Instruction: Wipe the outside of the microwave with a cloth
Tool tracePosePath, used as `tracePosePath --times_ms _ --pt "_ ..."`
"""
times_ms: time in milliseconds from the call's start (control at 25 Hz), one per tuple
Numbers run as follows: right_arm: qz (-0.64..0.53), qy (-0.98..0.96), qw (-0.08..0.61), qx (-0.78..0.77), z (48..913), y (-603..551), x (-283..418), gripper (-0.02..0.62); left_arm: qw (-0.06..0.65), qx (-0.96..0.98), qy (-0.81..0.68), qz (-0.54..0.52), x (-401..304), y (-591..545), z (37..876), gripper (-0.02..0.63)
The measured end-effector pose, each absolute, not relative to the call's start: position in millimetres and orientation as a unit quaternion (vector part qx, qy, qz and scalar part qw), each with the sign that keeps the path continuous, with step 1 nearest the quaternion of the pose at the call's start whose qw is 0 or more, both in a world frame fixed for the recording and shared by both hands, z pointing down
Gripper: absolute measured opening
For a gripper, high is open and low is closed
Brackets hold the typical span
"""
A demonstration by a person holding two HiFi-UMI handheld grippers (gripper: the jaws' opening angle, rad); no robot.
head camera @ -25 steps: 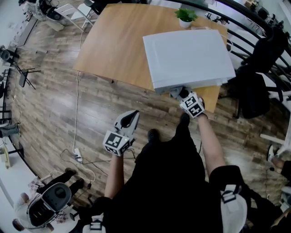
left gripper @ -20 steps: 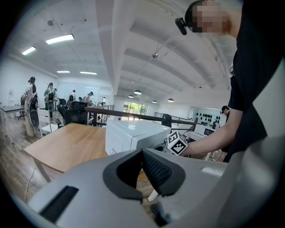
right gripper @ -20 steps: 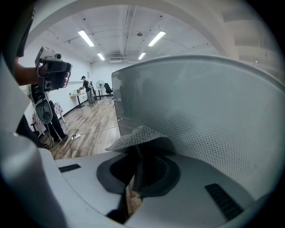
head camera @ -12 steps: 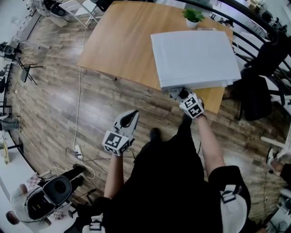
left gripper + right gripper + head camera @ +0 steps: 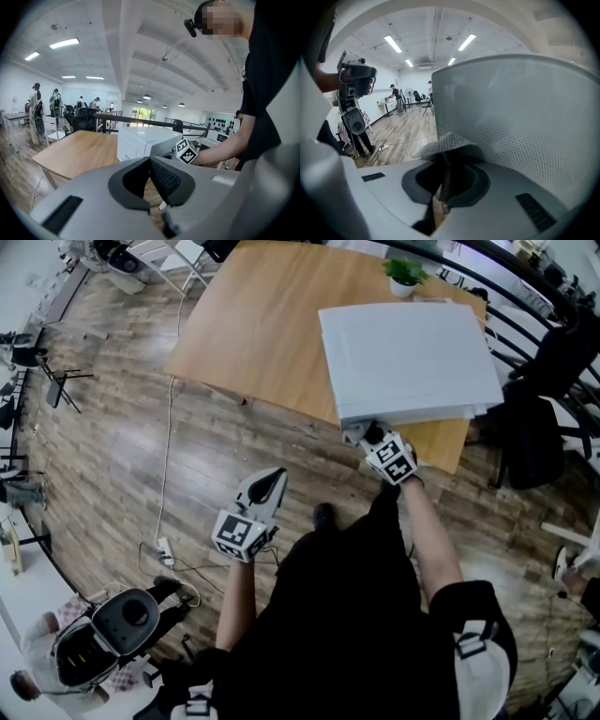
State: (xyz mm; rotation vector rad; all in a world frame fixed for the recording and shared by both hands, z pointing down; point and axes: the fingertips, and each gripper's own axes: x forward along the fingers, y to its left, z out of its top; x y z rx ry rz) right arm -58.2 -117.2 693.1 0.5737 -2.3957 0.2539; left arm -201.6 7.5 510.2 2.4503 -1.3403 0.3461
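Observation:
The white microwave point(image 5: 408, 357) stands on the wooden table point(image 5: 253, 324), near its front right corner. My right gripper point(image 5: 361, 433) is shut on a grey cloth point(image 5: 447, 145) and holds it against the microwave's front face point(image 5: 520, 122), low on the left side. In the head view the cloth point(image 5: 353, 434) shows as a small grey bit under the microwave's front edge. My left gripper point(image 5: 270, 482) hangs away from the table over the floor, shut with nothing between its jaws. From the left gripper view the microwave point(image 5: 140, 140) lies ahead, with the right gripper's marker cube point(image 5: 186, 151) at its front.
A small potted plant point(image 5: 403, 274) stands behind the microwave. A black chair point(image 5: 534, 437) is at the table's right. A cable and power strip point(image 5: 161, 554) lie on the wooden floor at the left. A wheeled machine point(image 5: 103, 638) stands at lower left. Railings run behind the table.
My right gripper with the cloth has shifted slightly left along the microwave's front. The head view has drifted, moving the table rightwards. The left gripper has stayed put.

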Motion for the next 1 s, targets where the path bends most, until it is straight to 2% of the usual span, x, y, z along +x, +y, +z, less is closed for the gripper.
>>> tracePosePath --times_ms 440,680,1000 --pt "0.095 -0.920 0.326 0.196 695 -108 -87 0.017 0.163 0.850 -0.485 0.125 -214 11 507 0.002" --pt "0.092 -0.921 0.329 0.189 694 -106 -91 0.017 0.179 0.843 -0.488 0.134 -218 19 508 0.002" --pt "0.094 -0.915 0.350 0.175 718 -103 -90 0.017 0.166 0.846 -0.491 0.127 -218 26 513 0.002"
